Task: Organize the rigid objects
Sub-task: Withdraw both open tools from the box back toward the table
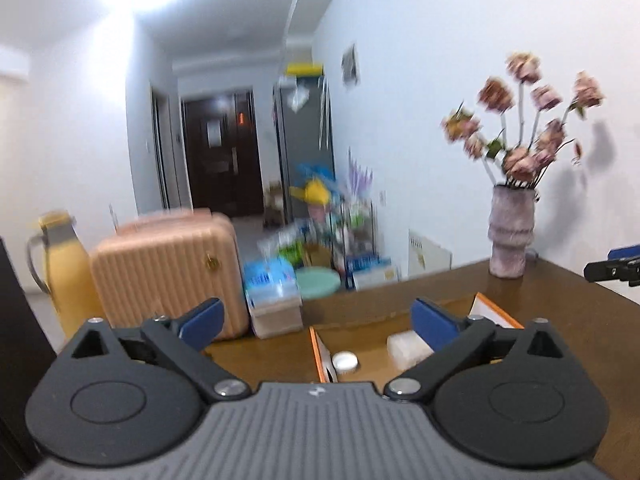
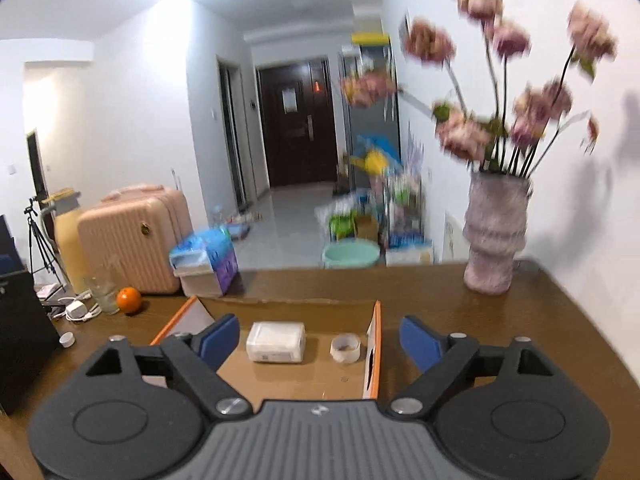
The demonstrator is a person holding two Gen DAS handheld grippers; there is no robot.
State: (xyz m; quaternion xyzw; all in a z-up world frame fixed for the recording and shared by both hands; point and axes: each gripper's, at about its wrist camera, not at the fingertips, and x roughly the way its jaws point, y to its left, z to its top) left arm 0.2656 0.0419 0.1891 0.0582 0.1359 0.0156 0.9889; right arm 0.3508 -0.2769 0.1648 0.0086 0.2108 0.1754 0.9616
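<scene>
While both tools hang above the brown wooden table [image 2: 520, 320], their jaws stand wide apart with nothing between them. Seen from the right wrist, the right gripper [image 2: 320, 340] spreads its blue pads [image 2: 220, 338] over an open cardboard box [image 2: 374, 356] with orange-edged flaps. On the box floor lie a white rectangular plastic case [image 2: 275, 341] and, just to its right, a small roll of clear tape [image 2: 345, 348]; the two are near each other but apart. From the left wrist, the left gripper [image 1: 316, 318] is likewise splayed, empty, above the same box [image 1: 316, 354], where a small round white item [image 1: 345, 361] and part of the white case [image 1: 406, 346] show. At that view's right edge, a black-and-blue tip of the other tool pokes in.

Left of the box on the table, an orange [image 2: 129, 300] sits beside a clear drinking glass [image 2: 102, 288], with a white charger and cable [image 2: 78, 309] and a small white cap [image 2: 67, 339] nearby. Toward the far right corner stands a mauve ribbed vase [image 2: 494, 236] of pink flowers [image 2: 500, 80], upright against the wall.

Beyond the table edge are a peach ribbed suitcase [image 2: 132, 236], a yellow flask [image 1: 66, 276], a wrapped pack of tissues [image 2: 206, 258], a green basin [image 2: 351, 254] and a cluttered shelf. Farthest off, down the hall, is a dark door [image 2: 296, 124].
</scene>
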